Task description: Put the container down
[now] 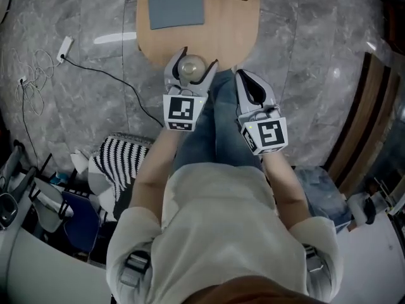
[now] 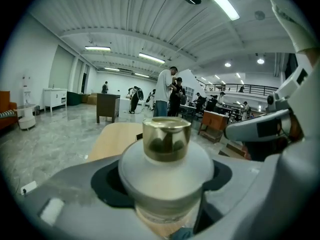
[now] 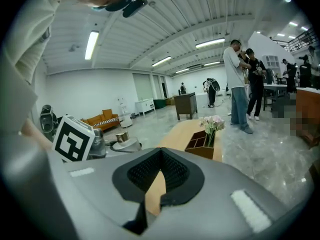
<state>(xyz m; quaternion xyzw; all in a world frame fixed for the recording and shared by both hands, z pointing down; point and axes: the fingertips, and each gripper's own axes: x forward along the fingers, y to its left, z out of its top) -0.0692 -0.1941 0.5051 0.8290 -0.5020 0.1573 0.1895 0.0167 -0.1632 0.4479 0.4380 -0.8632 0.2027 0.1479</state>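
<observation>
Our left claw (image 1: pixel 199 57), spread wide, clamps the container (image 1: pixel 191 68) upright over the table's (image 1: pixel 221 37) near edge, so we lower slightly forward.

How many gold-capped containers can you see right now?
1. The container sits clamped between the left gripper's jaws, over the table's near edge. None elsewhere, though some may be hidden.

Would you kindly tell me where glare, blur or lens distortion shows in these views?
Head view: a bright streak glares on the floor, edges curve. Left gripper view: strong fisheye, the gold cap of the container mirrors dark shapes. Right gripper view: fisheye, black corners, foreground soft.
</observation>
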